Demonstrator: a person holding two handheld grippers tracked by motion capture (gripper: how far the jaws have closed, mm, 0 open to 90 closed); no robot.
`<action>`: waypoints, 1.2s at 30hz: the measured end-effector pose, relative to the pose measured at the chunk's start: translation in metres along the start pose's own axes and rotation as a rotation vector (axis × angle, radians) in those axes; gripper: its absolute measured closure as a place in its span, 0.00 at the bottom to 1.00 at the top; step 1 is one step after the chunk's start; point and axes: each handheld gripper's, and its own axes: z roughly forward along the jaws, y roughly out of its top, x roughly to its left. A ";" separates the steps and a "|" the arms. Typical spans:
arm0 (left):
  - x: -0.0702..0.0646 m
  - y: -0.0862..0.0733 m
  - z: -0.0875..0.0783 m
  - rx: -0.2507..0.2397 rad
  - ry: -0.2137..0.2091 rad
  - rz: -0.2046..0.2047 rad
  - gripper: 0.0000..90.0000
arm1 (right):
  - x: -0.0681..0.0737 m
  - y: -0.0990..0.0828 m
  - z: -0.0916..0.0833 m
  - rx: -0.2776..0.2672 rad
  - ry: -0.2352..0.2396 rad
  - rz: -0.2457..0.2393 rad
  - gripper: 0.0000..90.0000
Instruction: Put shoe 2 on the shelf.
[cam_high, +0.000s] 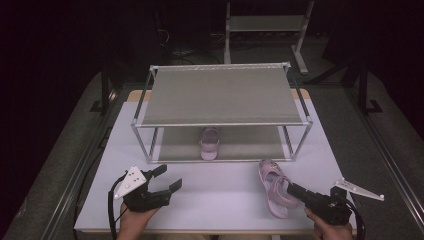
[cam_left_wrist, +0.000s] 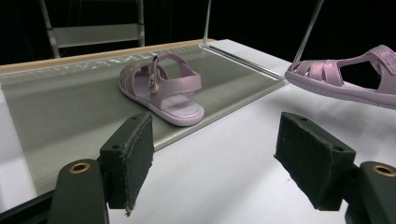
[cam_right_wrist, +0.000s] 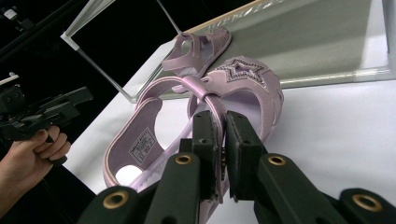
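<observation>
Rack (cam_high: 220, 95) lower shelf holding sandal (cam_high: 209, 143), right tool (cam_right_wrist: 223, 154) gripping second sandal (cam_right_wrist: 196, 126)

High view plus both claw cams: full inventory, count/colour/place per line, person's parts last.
Shelved sandal: 1, pink-lilac, on the rack's lower shelf, near its front edge.
Held sandal: 1, pink-lilac with a star on the toe, at the table's front right, strap pinched by the right claw.
Shoe rack: 1, grey shelves on a pale metal frame, two tiers, mid-table toward the back.
Table: 1, white top.
Second rack: 1, pale, on the floor behind the table.
Left claw: 1, black, front left, jaws apart, holding nothing.
Right claw: 1, black, front right, jaws closed on the sandal strap.
Hands: 2, one gripping each claw at the bottom edge.
</observation>
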 end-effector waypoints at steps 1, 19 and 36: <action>0.000 0.000 0.000 0.000 0.000 0.000 0.31 | 0.000 0.000 0.000 0.000 0.000 0.000 0.92; 0.006 -0.001 -0.003 -0.006 0.011 -0.018 0.31 | 0.006 0.006 0.018 -0.009 0.027 0.036 0.92; 0.010 -0.001 -0.004 -0.006 0.011 -0.023 0.31 | 0.019 0.019 0.061 -0.010 0.017 0.032 0.92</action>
